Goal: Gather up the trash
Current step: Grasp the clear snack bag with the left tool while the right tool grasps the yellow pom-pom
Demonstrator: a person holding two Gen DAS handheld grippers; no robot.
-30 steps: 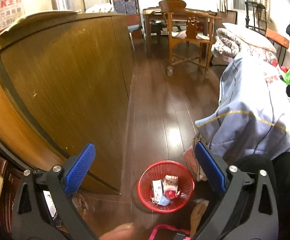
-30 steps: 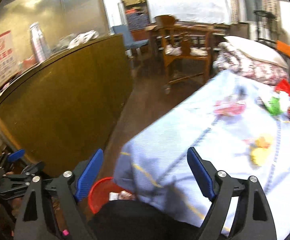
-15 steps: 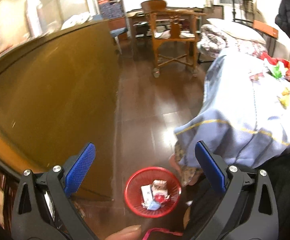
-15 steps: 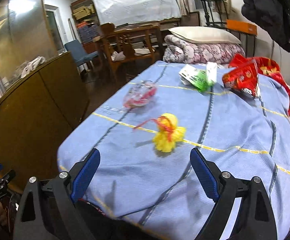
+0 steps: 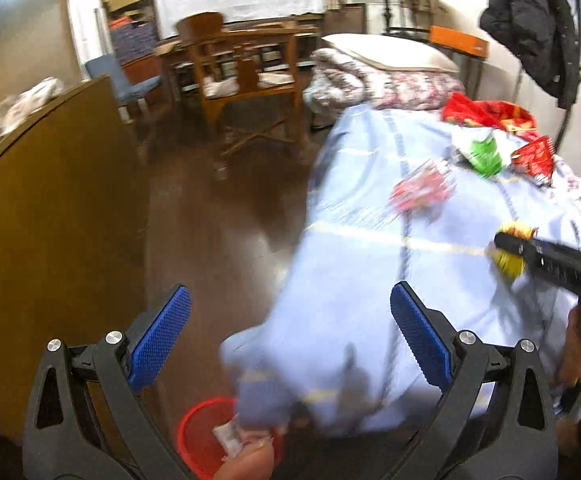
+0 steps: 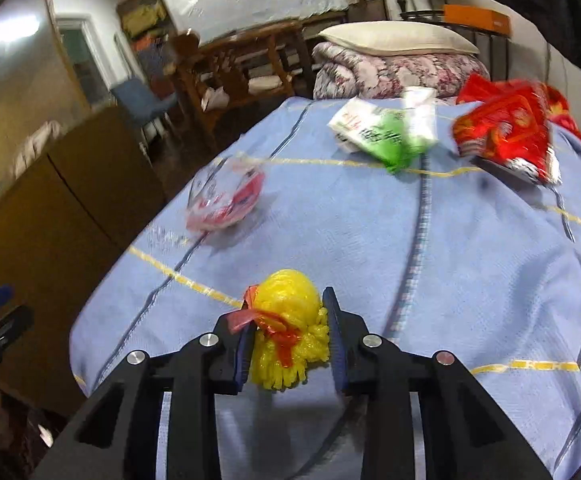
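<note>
My right gripper [image 6: 288, 336] is shut on a yellow mesh wad with a red tie [image 6: 288, 322] that rests on the blue bedsheet [image 6: 450, 280]. The wad also shows in the left wrist view [image 5: 510, 262] at the right gripper's tip. Further up the bed lie a clear and red wrapper [image 6: 224, 196], a green and white packet [image 6: 386, 132] and a red snack bag [image 6: 506, 136]. My left gripper [image 5: 290, 344] is open and empty above the floor at the bed's near corner. A red mesh bin [image 5: 210, 436] holding some trash stands on the floor below it.
A brown wooden cabinet [image 5: 50, 220] stands left of the dark floor aisle [image 5: 218, 216]. A wooden chair [image 5: 246, 80] and a folded quilt with a pillow [image 6: 394, 56] are at the far end. A dark jacket [image 5: 530, 28] hangs on the right wall.
My right gripper has moved down onto the bed and closed around the yellow wad. My left gripper has swung up and right, from the bin toward the bed.
</note>
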